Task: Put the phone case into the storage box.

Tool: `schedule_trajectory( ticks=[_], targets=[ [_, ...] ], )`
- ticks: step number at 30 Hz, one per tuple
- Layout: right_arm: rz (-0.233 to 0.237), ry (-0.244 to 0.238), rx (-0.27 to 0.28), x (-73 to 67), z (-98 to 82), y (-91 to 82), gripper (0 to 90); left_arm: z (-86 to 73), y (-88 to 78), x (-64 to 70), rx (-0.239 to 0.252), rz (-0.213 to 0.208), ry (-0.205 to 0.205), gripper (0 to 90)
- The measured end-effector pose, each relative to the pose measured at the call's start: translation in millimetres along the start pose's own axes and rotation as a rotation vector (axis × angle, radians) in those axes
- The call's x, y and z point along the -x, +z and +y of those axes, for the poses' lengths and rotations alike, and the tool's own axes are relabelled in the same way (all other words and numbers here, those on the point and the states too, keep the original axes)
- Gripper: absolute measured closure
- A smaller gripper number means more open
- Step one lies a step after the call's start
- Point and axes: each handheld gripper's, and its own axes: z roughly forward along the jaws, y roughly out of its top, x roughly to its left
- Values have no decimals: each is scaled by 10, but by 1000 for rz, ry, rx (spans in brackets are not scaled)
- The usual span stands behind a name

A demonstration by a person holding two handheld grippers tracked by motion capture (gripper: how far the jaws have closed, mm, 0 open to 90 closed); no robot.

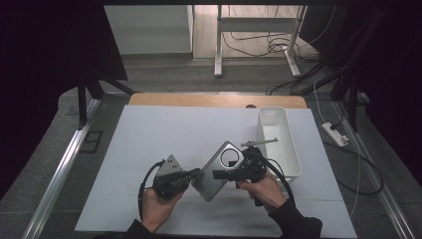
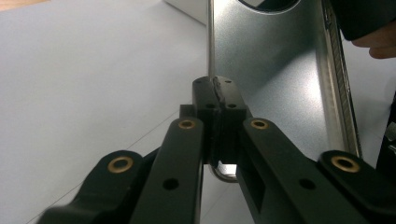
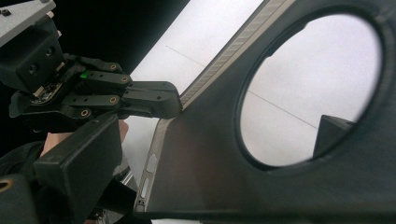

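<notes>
The left gripper [image 1: 193,174] is pinching the edge of a thin silver metal phone shell [image 1: 215,174] with a large round hole near one end, while the right gripper [image 1: 223,175] is clamping the opposite end, holding it tilted above the white table [image 1: 149,139].

A white bin [image 1: 293,159] stands along the counter's [image 1: 149,134] right edge, a thin metal tool [image 1: 260,142] lying across its rim.

A white sheet [image 1: 164,134] covers the wooden table [image 1: 199,100]; a white bin [image 1: 293,164] stands on it.
</notes>
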Motion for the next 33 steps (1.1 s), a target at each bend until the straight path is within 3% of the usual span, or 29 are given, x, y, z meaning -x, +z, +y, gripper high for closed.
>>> schedule_trajectory(
  ticks=[6,7,9,10,18,26,33],
  targets=[
    [-18,28,2,15,-2,11,278,0,-24,8,15,2,2,891],
    [-18,28,2,15,-2,11,278,0,-24,8,15,2,2,891],
    [9,35,10,13,1,-7,421,-3,-30,12,20,4,4,891],
    [9,35,10,13,1,-7,421,-3,-33,14,23,4,4,891],
    [80,75,7,20,-6,-19,718,-8,-59,23,42,16,16,891],
    [123,140,2,59,-24,-16,792,-23,-65,25,39,11,37,888],
    [131,157,-3,62,-35,-13,841,-37,-59,41,21,-1,50,872]
  ],
)
